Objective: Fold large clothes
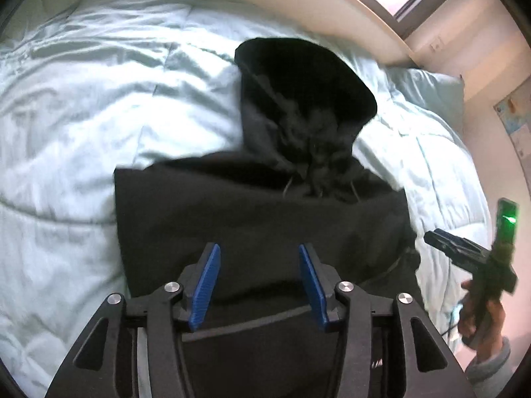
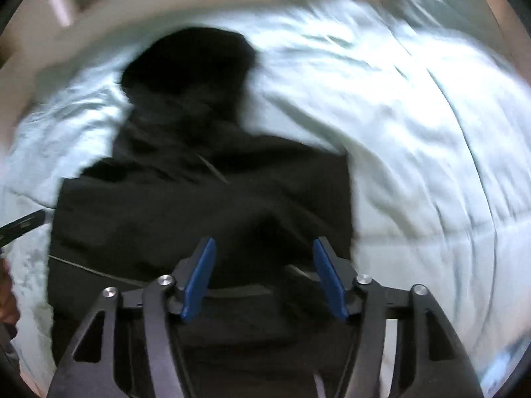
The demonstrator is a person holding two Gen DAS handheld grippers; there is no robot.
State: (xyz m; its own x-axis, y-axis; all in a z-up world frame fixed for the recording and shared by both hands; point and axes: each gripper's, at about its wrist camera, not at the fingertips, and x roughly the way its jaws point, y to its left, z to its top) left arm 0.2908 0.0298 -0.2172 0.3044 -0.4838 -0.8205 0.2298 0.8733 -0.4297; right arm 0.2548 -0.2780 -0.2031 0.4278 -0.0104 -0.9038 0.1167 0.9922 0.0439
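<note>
A: Left tongs: pads apart, nothing between, hanging above black hoodie.
B: Right tongs: apart too, empty, over same hoodie, spread on pale comforter.
A: Left view only: right tongs in hand, green light, pillow.
B: Right view: blurred.

Black hoodie is sitting dead ahead of the tongs, hood darkest. Pale mint quilted comforter is showing all around it. Both tongs are wearing blue ribbed pads on black frames. Off right, a green light is glowing, beige wall beyond.
</note>
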